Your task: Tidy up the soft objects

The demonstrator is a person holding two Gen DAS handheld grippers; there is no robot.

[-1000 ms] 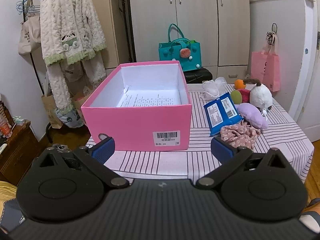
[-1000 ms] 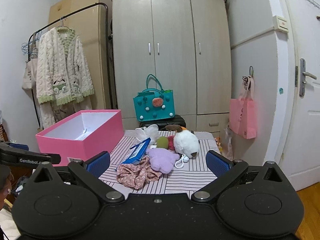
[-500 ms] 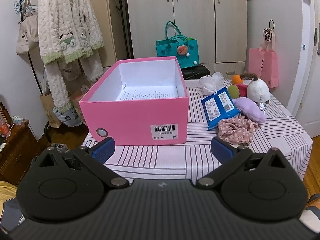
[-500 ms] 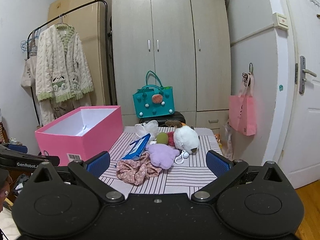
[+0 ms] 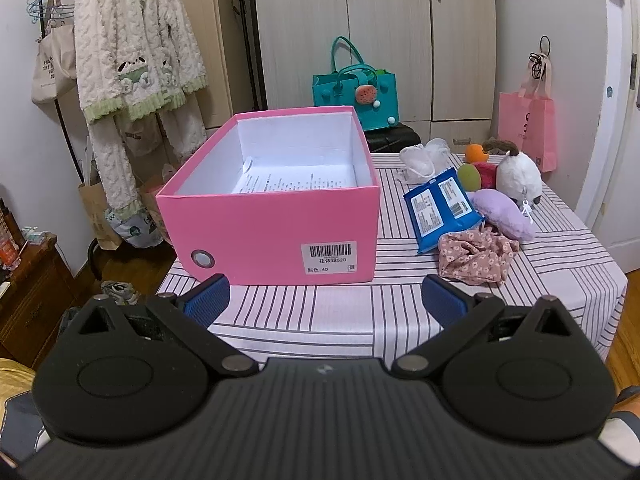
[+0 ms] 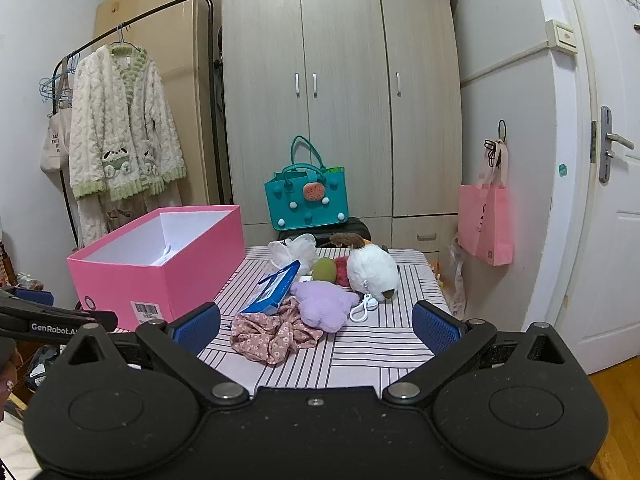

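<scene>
An open pink box (image 5: 272,224) (image 6: 160,268) stands on the striped table (image 5: 320,320), with only a printed sheet inside. To its right lie a floral cloth (image 5: 476,256) (image 6: 276,336), a purple plush (image 5: 504,216) (image 6: 324,304), a white plush (image 5: 520,176) (image 6: 372,268), a green and red plush (image 5: 476,174), a blue packet (image 5: 440,206) (image 6: 276,288) and a white mesh pouf (image 5: 424,158). My left gripper (image 5: 324,300) is open and empty before the box. My right gripper (image 6: 316,324) is open and empty before the floral cloth.
A teal bag (image 5: 356,88) sits on a black case behind the table. A pink bag (image 5: 528,128) hangs at the right wall. A robe (image 5: 132,64) hangs on a rack at the left. A wardrobe (image 6: 340,100) and a door (image 6: 608,200) stand behind.
Both grippers have pulled back and risen a little, so the box and the soft things look smaller and lower. Both stay open.
</scene>
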